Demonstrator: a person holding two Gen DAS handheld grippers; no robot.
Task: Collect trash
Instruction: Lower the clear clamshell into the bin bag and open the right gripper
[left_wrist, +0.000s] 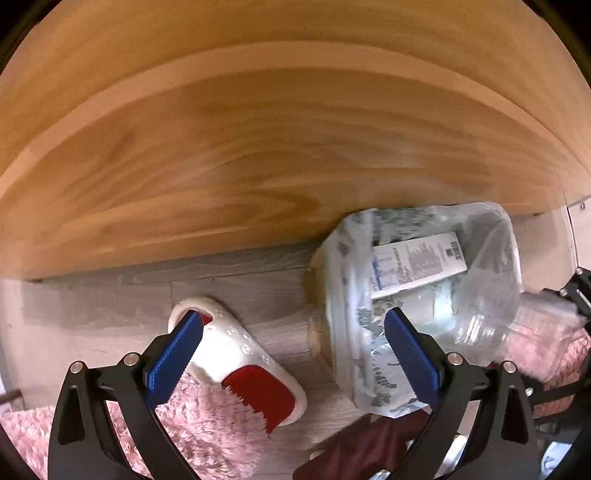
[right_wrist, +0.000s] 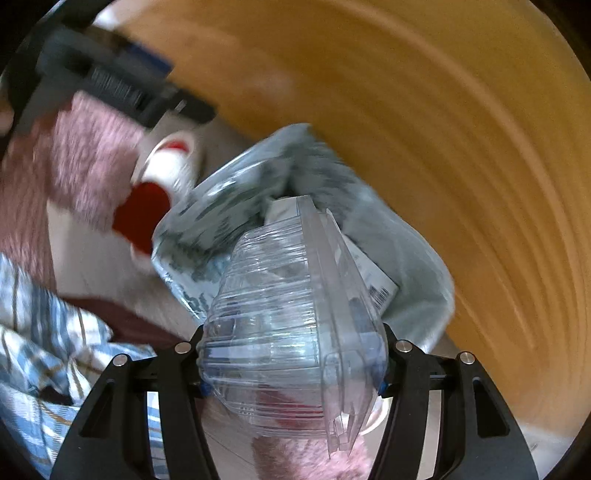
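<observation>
Two wrist cameras, both looking steeply down at the floor beside a wooden panel.
The left view sits higher over the lined bin (left_wrist: 424, 280); the right view is close above it; both share the bin (right_wrist: 229, 221), slipper (left_wrist: 240, 354) and pink rug (left_wrist: 207, 424).

The left gripper (left_wrist: 291, 354) points steeply down, its jaws spread wide with nothing between the blue pads (left_wrist: 177, 354). The right gripper (right_wrist: 291, 369) points straight down, its jaws part-way closed and pressing on both sides of a clear plastic container (right_wrist: 288, 332) that fills the gap between them.
</observation>
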